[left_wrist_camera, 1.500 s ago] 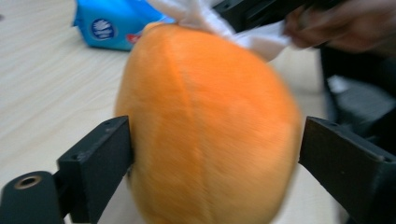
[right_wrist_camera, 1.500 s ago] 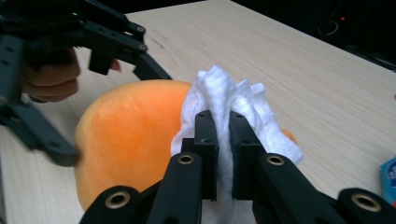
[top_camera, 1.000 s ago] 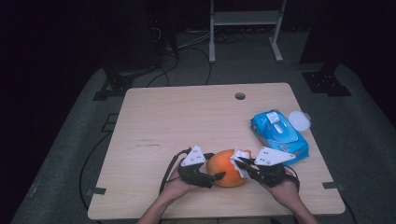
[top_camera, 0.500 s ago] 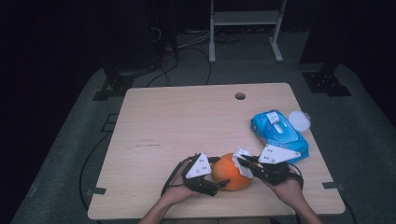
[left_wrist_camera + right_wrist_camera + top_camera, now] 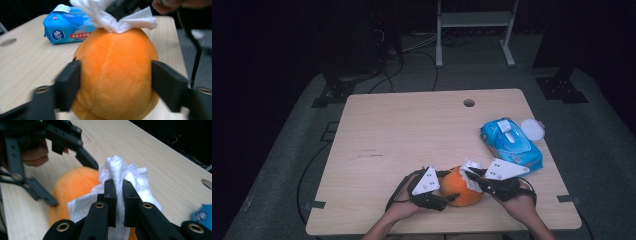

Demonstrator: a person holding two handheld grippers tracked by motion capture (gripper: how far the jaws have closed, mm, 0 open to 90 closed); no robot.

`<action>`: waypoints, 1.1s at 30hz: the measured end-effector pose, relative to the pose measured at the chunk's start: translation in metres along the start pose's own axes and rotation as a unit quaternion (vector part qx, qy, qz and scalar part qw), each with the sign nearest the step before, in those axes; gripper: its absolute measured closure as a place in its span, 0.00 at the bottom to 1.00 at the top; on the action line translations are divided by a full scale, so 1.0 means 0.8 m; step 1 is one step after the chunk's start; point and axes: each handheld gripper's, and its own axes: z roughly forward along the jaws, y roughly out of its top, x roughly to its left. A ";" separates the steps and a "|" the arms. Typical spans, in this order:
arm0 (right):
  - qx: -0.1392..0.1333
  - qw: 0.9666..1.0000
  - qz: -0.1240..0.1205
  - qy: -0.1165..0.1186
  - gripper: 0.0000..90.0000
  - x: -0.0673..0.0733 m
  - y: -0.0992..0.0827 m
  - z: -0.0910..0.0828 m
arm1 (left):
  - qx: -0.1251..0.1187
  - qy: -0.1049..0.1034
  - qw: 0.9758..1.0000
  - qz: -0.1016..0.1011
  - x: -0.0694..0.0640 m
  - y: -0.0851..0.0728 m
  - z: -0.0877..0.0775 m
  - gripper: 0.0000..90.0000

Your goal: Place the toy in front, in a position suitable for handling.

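An orange plush ball (image 5: 463, 194) rests on the wooden table (image 5: 412, 130) near its front edge. My left gripper (image 5: 448, 186) comes at the ball from the left. Its jaws have just been opening, and they stand on either side of the ball (image 5: 117, 62) with the pads against its flanks. My right gripper (image 5: 469, 175) is shut on a crumpled white wipe (image 5: 471, 167) and holds it on the top of the ball. In the right gripper view the wipe (image 5: 117, 167) bulges out between the closed jaws of the right gripper (image 5: 119, 185), over the orange ball (image 5: 72, 185).
A blue pack of wet wipes (image 5: 512, 145) lies at the right of the table, with a round white lid (image 5: 532, 129) beside it. A cable hole (image 5: 469, 103) sits near the far edge. A metal stand and cables are on the floor beyond.
The left gripper's jaws have widened around the orange ball and shifted slightly toward the table's front. The right gripper has stayed on the ball's top with the wipe.
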 end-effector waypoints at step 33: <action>-0.014 1.000 0.004 0.016 0.92 -0.005 -0.010 -0.006 | 0.012 0.048 0.999 -0.001 0.009 -0.006 -0.010 0.40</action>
